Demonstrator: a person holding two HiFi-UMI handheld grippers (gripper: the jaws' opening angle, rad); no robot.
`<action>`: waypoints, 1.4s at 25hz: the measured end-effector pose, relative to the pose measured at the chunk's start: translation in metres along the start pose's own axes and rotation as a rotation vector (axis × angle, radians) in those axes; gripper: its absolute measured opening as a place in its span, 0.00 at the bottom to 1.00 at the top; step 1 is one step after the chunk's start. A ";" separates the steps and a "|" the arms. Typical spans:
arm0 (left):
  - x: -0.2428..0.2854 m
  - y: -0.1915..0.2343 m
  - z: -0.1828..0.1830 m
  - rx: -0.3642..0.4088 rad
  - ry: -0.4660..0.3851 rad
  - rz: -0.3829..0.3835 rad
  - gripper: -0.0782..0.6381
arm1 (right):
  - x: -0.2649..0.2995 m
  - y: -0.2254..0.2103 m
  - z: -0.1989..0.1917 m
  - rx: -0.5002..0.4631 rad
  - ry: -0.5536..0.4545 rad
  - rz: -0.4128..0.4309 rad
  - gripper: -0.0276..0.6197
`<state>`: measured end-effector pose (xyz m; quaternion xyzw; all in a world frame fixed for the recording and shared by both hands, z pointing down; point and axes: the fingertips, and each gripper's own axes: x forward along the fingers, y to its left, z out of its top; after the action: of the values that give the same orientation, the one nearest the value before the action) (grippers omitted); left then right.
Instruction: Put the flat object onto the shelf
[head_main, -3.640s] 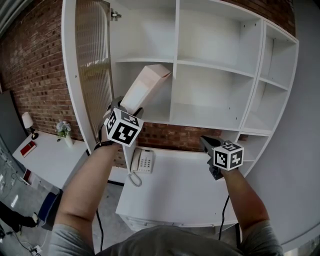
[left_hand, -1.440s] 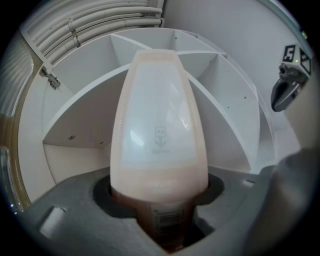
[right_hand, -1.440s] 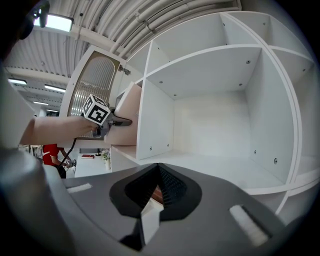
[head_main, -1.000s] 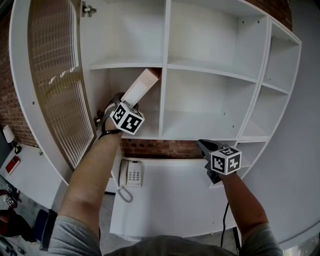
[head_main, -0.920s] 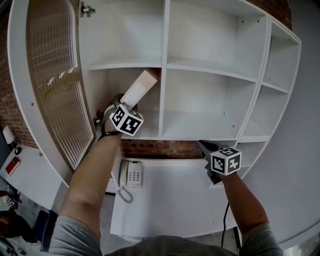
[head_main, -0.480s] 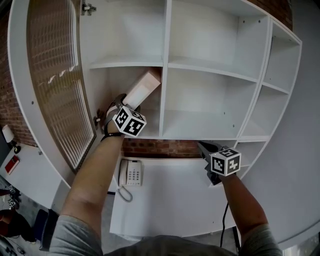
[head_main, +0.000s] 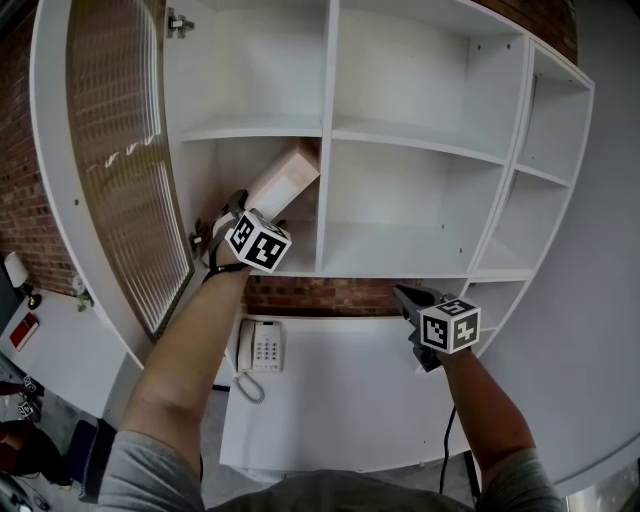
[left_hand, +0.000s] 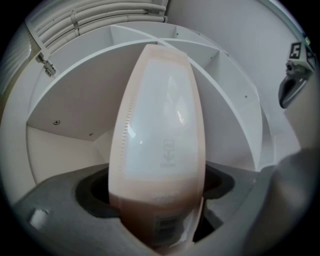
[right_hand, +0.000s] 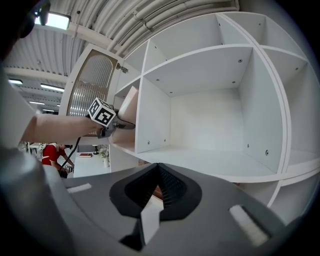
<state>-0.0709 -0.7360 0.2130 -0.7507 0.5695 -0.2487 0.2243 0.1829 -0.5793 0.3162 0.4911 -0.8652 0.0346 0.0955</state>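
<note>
Flat box tilted in shelf compartment, between jaws of left claw, just opened wide, pads clear.

You have a white counter directly below you. A white corded telephone lies near the counter's left edge, and its cord loops toward the front edge. A red brick wall runs behind the counter. At far left, a second counter carries a small lamp and a flat red item, set well apart.
</note>
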 end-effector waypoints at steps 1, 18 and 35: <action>-0.003 0.000 0.000 -0.002 -0.003 0.003 0.77 | -0.002 0.001 0.000 -0.002 -0.001 0.001 0.06; -0.109 -0.017 0.020 -0.110 -0.128 -0.001 0.78 | -0.027 0.046 0.000 -0.016 -0.015 0.058 0.06; -0.226 -0.136 -0.064 -0.443 -0.179 -0.281 0.48 | -0.054 0.098 -0.039 -0.012 -0.025 0.124 0.06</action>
<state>-0.0614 -0.4874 0.3198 -0.8721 0.4782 -0.0791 0.0674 0.1307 -0.4775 0.3469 0.4363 -0.8953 0.0292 0.0852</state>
